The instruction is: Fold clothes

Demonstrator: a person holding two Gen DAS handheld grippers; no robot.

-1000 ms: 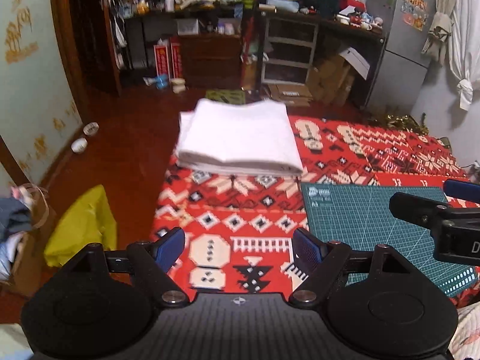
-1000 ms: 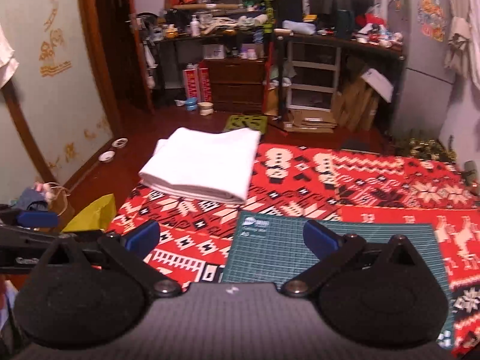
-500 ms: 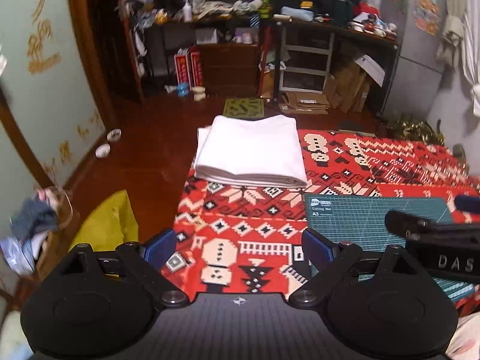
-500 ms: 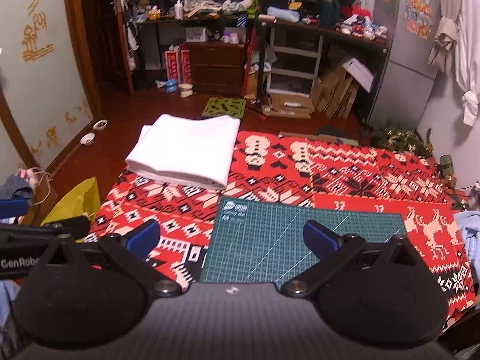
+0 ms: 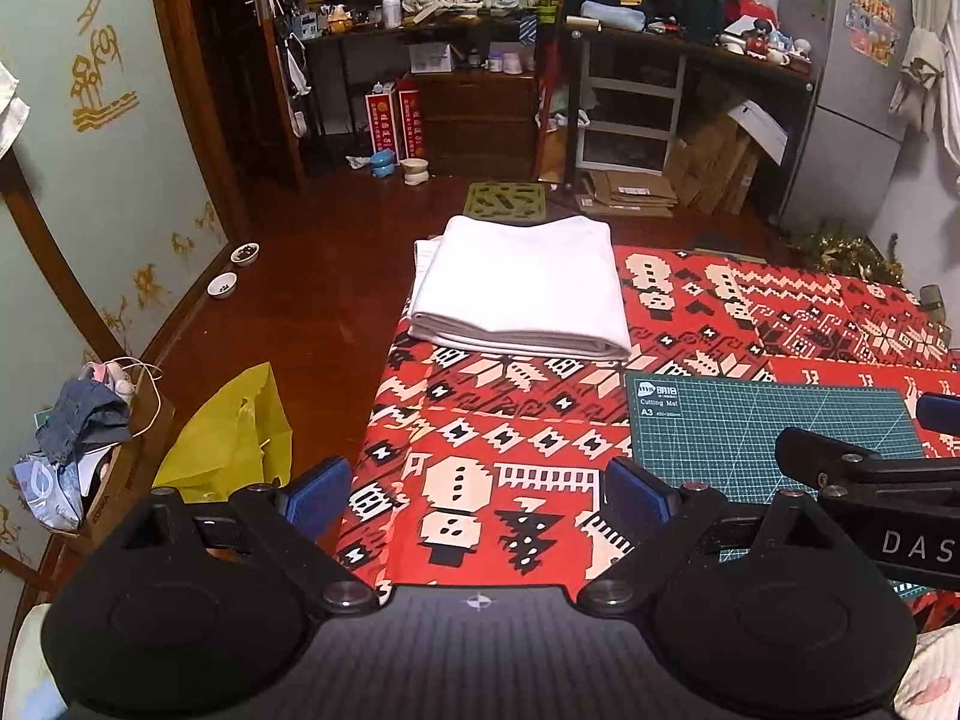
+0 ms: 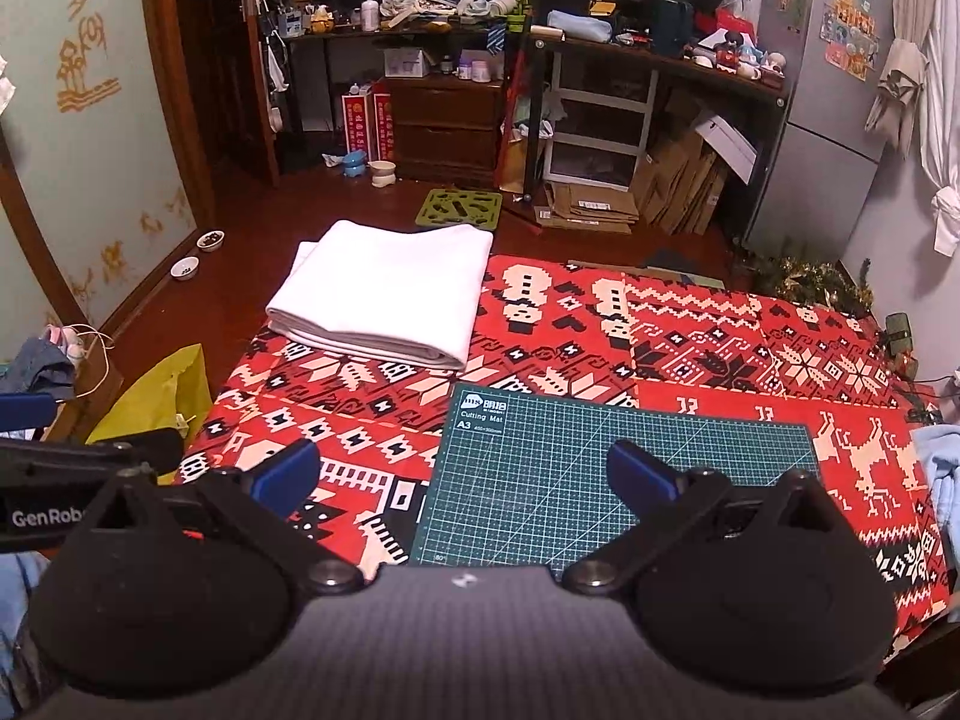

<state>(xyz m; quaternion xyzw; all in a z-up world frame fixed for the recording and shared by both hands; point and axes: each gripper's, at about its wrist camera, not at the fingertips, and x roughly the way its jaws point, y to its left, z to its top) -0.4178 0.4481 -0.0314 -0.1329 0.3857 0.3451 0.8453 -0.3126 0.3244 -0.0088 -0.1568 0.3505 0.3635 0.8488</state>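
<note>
- Between garments, by the look of it: one white folded garment (image 5: 519,288) already stacked flat at the far left corner of the bench (image 5: 780,312), squared off and resting on the red patterned cloth (image 5: 498,414).
- Same white stack in the right wrist view (image 6: 384,300), well apart from both tools, nothing touching it.
- Green cutting mat (image 6: 600,468) bare in the near middle, no cloth laid out on it yet.
- Left tongs (image 5: 477,489) spread wide, blue pads well apart, gripping nothing, hovering above the near edge of the red cloth.
- Right tongs (image 6: 462,474) likewise spread wide, empty, hanging over the near edge of the cutting mat.
- Each tool visible in the other's view: black arm of the right one at the right edge of the left view, black arm of the left one at the left edge of the right view.
- Likely next: fetch another piece to fold. Pale blue fabric (image 6: 939,468) peeking in at the right edge of the bench, a fair candidate, though too little showing to say what it is.
- Next move calling for a reach out to that fabric, a pinch on an edge, then a drag onto the open working space.
- Worth watching: dragging cloth across the bench without nudging the finished stack near the corner edge.
</note>
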